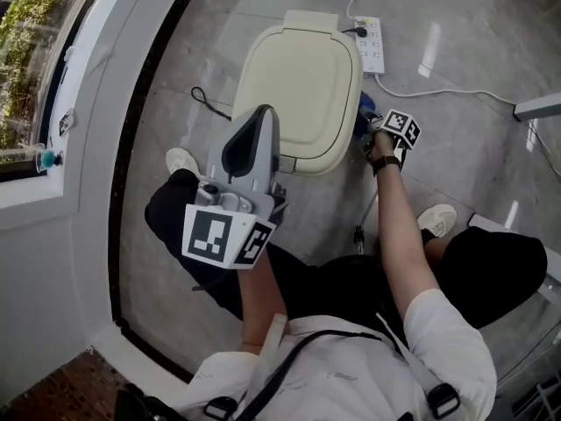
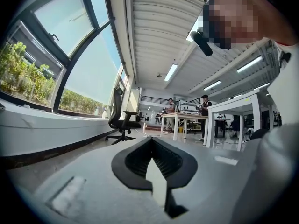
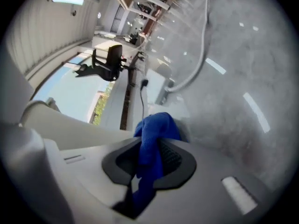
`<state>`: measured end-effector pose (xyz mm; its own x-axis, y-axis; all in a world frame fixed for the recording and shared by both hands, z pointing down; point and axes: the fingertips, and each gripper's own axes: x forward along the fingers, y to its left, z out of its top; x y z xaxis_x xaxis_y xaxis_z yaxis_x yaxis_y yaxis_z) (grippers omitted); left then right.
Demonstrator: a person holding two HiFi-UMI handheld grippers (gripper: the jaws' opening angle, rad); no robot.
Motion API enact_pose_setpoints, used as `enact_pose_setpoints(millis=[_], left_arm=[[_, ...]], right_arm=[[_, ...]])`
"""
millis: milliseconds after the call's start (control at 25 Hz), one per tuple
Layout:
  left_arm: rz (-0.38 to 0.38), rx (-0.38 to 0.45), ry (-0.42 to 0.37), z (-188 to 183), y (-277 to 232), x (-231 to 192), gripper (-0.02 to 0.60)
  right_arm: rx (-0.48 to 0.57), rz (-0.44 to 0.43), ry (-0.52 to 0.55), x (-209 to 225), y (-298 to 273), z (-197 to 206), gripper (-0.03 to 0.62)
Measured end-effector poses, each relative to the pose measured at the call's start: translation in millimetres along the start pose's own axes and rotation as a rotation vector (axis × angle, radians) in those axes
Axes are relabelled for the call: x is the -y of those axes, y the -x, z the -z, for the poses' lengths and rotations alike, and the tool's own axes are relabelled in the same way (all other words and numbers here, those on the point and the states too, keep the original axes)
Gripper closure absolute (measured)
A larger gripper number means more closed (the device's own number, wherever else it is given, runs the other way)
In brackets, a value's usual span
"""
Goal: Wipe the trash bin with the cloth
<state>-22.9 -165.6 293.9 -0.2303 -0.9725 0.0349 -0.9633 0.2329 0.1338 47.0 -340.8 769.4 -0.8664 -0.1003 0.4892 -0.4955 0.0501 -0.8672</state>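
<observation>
Cloth: blue cloth (image 3: 156,127) clamped between the fingers (image 3: 180,160) of the right gripper (image 3: 154,146). A bunched wad sticks out past the fingertips and a tail runs back between the pads toward the gripper body.
Right gripper: jaws closed on the cloth. In the head view the right gripper (image 1: 375,128) sits low at the bin's right side, with the cloth (image 1: 366,110) at its fingertips, just beside the bin wall. Cannot tell whether it touches.
Trash bin: cream trash bin (image 1: 298,86) with its lid down, standing on grey floor ahead of the right fingertips and to their left.
Left gripper: left gripper (image 1: 257,121) held up over the bin's near edge, well apart from the cloth. In its own view the left gripper (image 2: 152,141) has its jaws together with nothing between them and points out across the room.
Beyond left fingertips: black office chair (image 2: 119,118), white tables (image 2: 187,120), people standing far off.
Floor: white power strip (image 1: 372,46) just past the bin; white cable (image 1: 438,90) trailing right.
</observation>
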Motion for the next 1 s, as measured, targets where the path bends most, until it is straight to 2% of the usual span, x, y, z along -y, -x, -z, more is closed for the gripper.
enact_pose_setpoints(millis=[80,160,280,360,440,520,640,720,760,920,1000], left_arm=[[0.046,0.016,-0.011,-13,-9,-5,0.584],[0.103,0.024,-0.028,-25,-19,-8,0.584],[0.185,0.035,-0.052,-40,-30,-12,0.584],[0.226,0.04,-0.063,-47,-33,-19,0.584],[0.259,0.036,-0.072,-49,-34,-30,0.584],[0.275,0.032,-0.065,-49,-35,-44,0.584],[0.281,0.041,-0.026,-52,-36,-63,0.584],[0.287,0.042,-0.004,-51,-33,-71,0.584],[0.287,0.037,0.008,-48,-31,-75,0.584],[0.276,0.023,0.056,-35,-22,-92,0.584],[0.275,0.021,0.075,-34,-18,-96,0.584]], right_arm=[[0.125,-0.071,0.074,-51,32,-37,0.533],[0.229,-0.132,0.213,-114,70,-66,0.533],[0.36,-0.219,0.42,-214,128,-92,0.533],[0.427,-0.246,0.557,-277,159,-102,0.533],[0.427,-0.242,0.72,-332,172,-100,0.533],[0.367,-0.233,0.868,-376,166,-89,0.533],[0.245,-0.24,0.985,-423,136,-76,0.533],[0.155,-0.19,1.038,-436,109,-69,0.533],[0.104,-0.128,1.072,-434,94,-64,0.531],[-0.154,0.233,1.257,-390,37,-47,0.53],[-0.229,0.336,1.347,-378,21,-40,0.53]])
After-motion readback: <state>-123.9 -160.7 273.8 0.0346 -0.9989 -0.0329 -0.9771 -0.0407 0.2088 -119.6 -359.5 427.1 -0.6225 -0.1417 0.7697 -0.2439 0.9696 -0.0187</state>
